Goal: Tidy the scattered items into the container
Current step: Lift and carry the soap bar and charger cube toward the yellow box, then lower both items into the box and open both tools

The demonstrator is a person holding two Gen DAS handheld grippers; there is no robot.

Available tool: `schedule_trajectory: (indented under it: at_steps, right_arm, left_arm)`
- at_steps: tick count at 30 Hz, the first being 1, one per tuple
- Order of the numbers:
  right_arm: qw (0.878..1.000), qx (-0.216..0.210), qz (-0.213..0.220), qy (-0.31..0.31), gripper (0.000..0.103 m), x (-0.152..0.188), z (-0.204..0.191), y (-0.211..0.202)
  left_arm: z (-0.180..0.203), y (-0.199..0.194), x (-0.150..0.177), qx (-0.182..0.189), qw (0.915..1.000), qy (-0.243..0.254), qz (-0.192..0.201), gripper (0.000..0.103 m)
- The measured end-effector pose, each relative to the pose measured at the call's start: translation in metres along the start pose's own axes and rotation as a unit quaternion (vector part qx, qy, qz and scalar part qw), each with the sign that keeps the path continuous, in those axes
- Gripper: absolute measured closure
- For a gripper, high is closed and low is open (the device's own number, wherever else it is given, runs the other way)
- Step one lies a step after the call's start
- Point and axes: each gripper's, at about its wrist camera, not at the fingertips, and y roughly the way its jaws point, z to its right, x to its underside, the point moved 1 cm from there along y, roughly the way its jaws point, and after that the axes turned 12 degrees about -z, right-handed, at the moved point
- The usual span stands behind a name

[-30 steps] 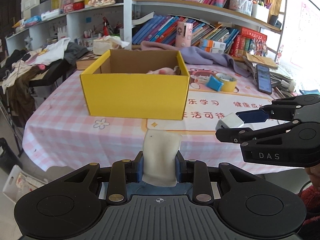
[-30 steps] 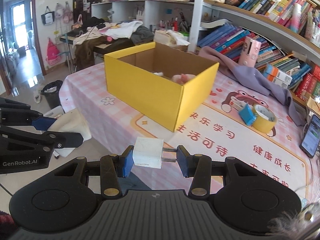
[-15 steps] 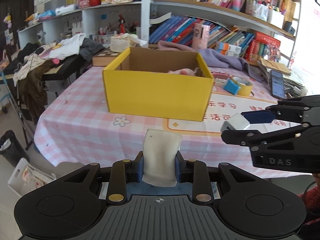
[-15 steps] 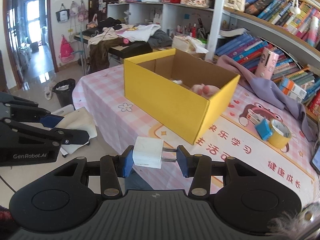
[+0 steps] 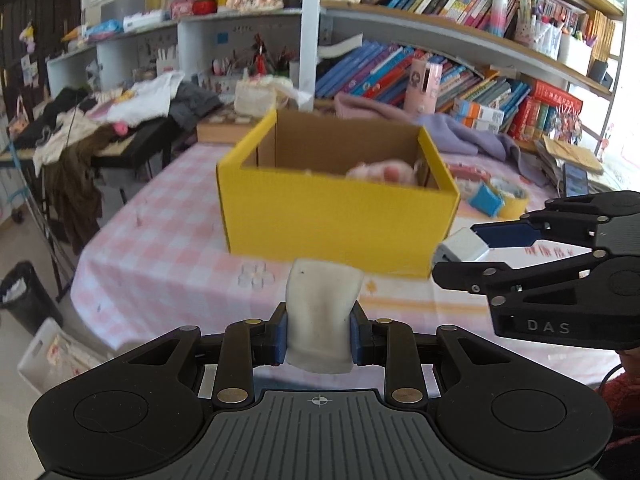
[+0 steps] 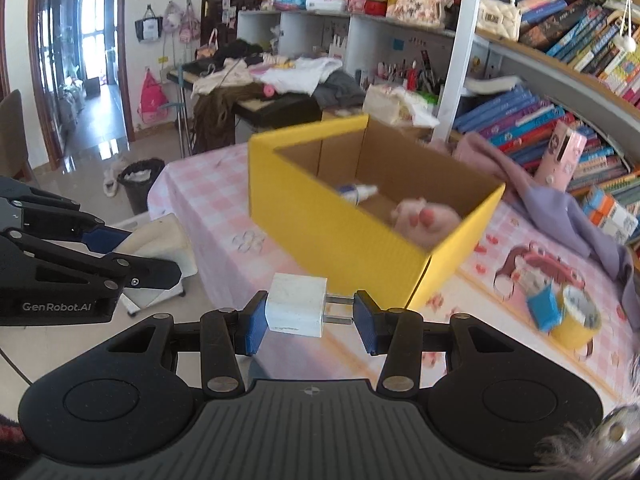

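A yellow cardboard box (image 5: 340, 216) (image 6: 332, 224) stands open on the pink checked table, with a pink plush toy (image 6: 426, 218) and a small white tube (image 6: 356, 193) inside. My left gripper (image 5: 320, 334) is shut on a flat cream-white soft pad (image 5: 322, 312), held in front of the box's near wall. My right gripper (image 6: 310, 314) is shut on a white plug adapter (image 6: 296, 308), pinched lengthwise between its body and its metal prongs, near the box's front corner. Each gripper shows in the other's view: the right gripper (image 5: 456, 258) and the left gripper (image 6: 156, 256).
A yellow tape roll (image 6: 578, 316) and a blue block (image 6: 542, 306) lie on the table to the right of the box. A purple cloth (image 5: 468, 136), a phone (image 5: 576, 184) and bookshelves stand behind. A black bin (image 6: 138, 178) sits on the floor left of the table.
Both grippers have moved toward the box with their loads; the box looks larger and has shifted right in both views. Grips are unchanged.
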Motion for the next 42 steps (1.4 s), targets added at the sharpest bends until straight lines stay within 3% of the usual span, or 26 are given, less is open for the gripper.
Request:
schedule_trajectory:
  at_steps: [6, 17, 30, 42]
  right_arm:
    - [1.0, 0.002, 0.022, 0.0, 0.06, -0.024, 0.024, 0.008]
    - [0.999, 0.0, 0.034, -0.007, 0.06, -0.074, 0.065, 0.042]
    - [0.997, -0.035, -0.048, -0.046, 0.06, -0.117, 0.096, 0.12]
    - [0.973, -0.072, -0.145, -0.166, 0.059, -0.132, 0.085, 0.178]
  left_arm:
    - [-0.002, 0.01, -0.044, 0.001, 0.9997, 0.007, 0.022, 0.076]
    - [0.0, 0.044, -0.112, -0.009, 0.9981, 0.055, 0.027, 0.076]
    - [0.001, 0.119, -0.174, 0.005, 0.9922, 0.119, -0.034, 0.075]
    - [0.009, 0.193, -0.202, 0.011, 0.977, 0.181, -0.112, 0.075]
